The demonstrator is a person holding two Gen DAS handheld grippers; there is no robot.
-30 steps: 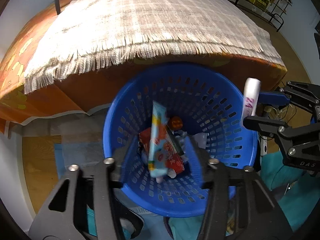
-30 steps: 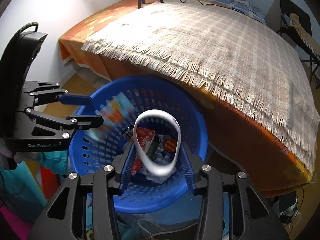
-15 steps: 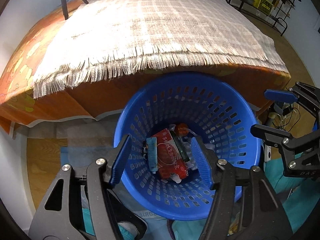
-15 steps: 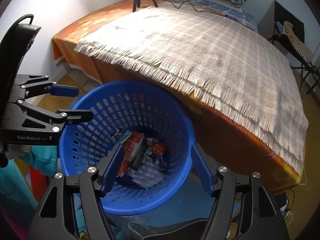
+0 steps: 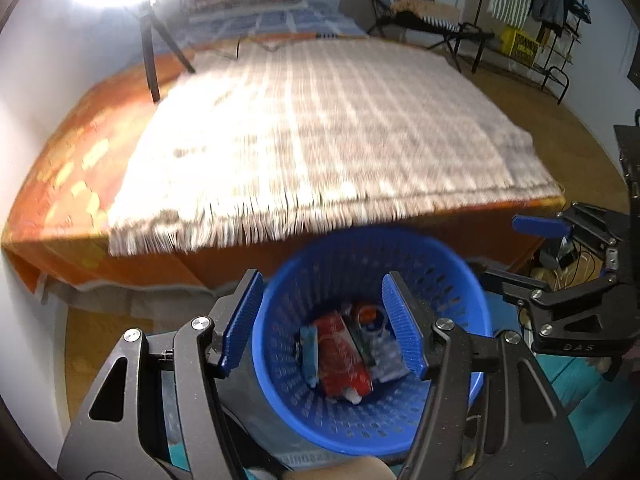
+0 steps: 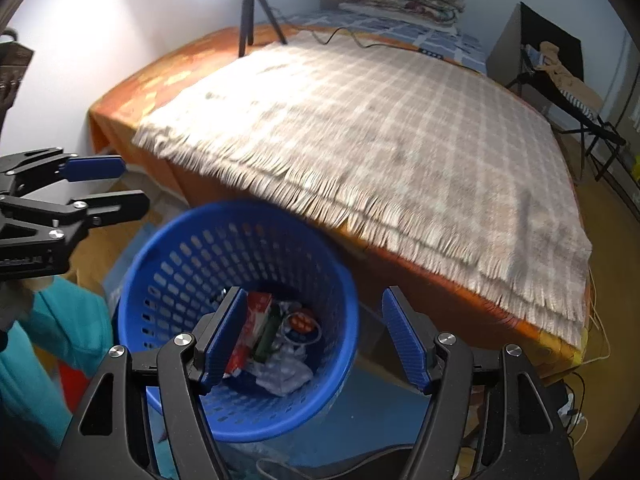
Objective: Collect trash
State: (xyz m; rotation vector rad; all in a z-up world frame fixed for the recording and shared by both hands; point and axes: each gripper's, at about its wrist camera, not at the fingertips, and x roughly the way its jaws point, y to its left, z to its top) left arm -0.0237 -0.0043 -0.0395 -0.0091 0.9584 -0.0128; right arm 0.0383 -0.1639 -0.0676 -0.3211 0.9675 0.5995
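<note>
A blue perforated plastic basket (image 5: 460, 264) stands on the floor against the bed's edge. In it lie a red wrapper (image 5: 340, 356), a teal wrapper (image 5: 309, 354), a round orange-topped lid (image 5: 368, 314) and crumpled white plastic (image 6: 284, 372). My left gripper (image 5: 322, 320) hangs above the basket, open, with nothing between its blue pads. My right gripper (image 6: 314, 336) hovers over the basket's right side (image 6: 160, 248), also open with nothing in it. Each gripper shows at the edge of the other's view: the right gripper (image 5: 520, 252) and the left gripper (image 6: 92, 188).
Behind the basket is a bed with a fringed checked blanket (image 5: 320, 140) over an orange sheet (image 6: 120, 96). A black tripod (image 5: 150, 60) stands on it under a bright lamp. Teal cloth (image 6: 60, 320) lies left of the basket. Cables (image 5: 576, 256) and folding racks are at the right.
The teal wrapper left my left gripper and the white looped strip left my right gripper; both now lie in the basket. Both jaws widened and both grippers rose away from the basket.
</note>
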